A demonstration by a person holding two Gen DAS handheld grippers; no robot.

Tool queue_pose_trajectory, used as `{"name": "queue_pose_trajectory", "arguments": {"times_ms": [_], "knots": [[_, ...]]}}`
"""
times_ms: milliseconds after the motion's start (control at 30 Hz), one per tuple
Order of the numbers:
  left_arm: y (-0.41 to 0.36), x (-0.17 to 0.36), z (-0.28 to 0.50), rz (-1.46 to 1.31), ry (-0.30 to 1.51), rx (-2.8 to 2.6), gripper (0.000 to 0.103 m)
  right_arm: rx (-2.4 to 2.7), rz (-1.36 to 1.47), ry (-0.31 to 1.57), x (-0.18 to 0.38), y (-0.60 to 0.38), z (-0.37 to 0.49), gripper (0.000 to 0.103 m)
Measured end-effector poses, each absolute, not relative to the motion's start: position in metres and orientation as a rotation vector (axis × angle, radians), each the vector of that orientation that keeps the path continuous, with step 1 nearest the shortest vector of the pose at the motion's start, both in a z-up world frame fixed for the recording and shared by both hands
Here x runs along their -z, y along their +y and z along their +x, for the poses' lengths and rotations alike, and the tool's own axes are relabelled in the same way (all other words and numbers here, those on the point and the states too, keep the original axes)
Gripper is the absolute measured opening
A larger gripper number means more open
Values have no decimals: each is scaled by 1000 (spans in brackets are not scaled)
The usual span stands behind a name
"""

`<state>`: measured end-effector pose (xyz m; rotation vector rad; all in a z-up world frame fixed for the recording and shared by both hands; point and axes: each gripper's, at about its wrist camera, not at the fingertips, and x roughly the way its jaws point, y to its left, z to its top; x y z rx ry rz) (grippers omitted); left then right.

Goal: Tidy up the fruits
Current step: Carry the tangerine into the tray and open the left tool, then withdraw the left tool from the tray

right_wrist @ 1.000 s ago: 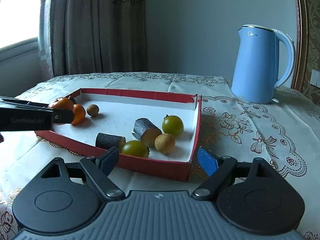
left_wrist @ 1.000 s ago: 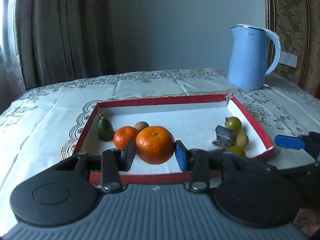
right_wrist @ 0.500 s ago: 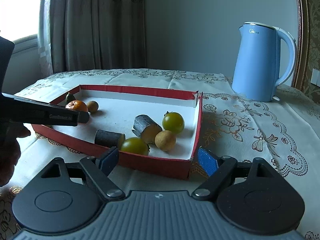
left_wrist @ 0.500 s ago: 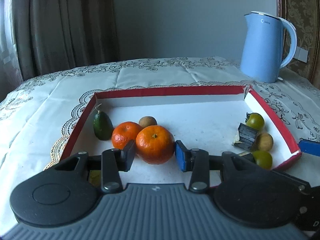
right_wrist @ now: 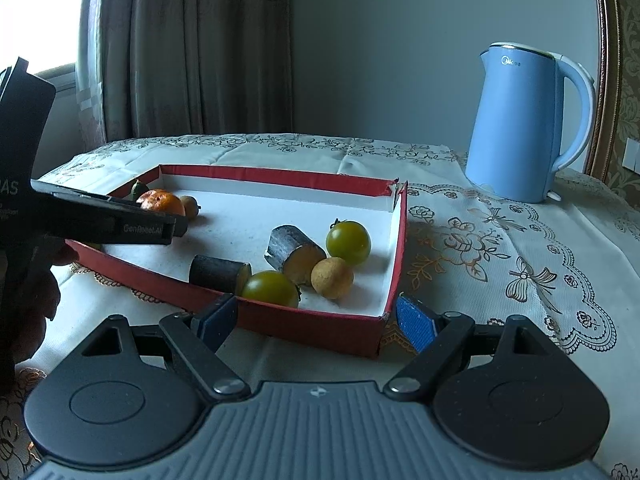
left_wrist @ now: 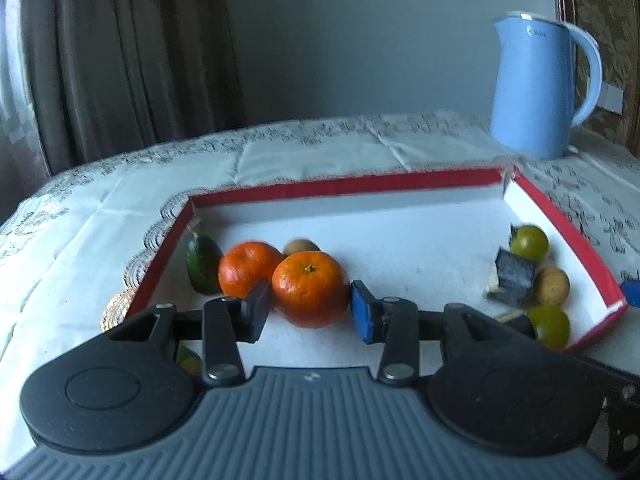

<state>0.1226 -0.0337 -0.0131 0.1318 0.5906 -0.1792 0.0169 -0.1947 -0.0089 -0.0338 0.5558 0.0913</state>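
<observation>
Orange skin bulges between my left tongs [left_wrist: 310,306], pinching a tangerine [left_wrist: 310,294] low over the red tray [left_wrist: 344,188]; it may roll against its neighbour [left_wrist: 248,268] on release, while my right tongs [right_wrist: 316,318] idle spread.

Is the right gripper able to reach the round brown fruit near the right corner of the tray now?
Probably yes. The right gripper is open and empty, just outside the tray's near wall. The brown fruit lies just beyond; only that low wall must be cleared.
</observation>
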Motion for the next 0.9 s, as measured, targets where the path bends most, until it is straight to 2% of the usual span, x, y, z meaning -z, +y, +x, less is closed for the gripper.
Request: {"name": "queue_pose_trajectory", "arguments": {"times_ms": [300,367,433,733,767,833,900], "knots": [[-28,16,119,105,627,202,40,-91,-35,559,9,-195,17,87],[-26,14,114,94,626,223,43,-91,-36,564,10,-194,18,87],[-25,11,109,78,621,235,57,-90,-37,567,10,-194,19,87],[-19,5,85,71,598,224,58,-88,-37,578,12,-194,21,87],[-18,4,81,64,596,223,60,-87,-38,580,13,-194,21,87],[-16,2,74,57,586,215,72,-84,-39,584,13,-194,22,87],[-14,0,68,55,568,201,74,-82,-38,585,14,-194,22,87]]}}
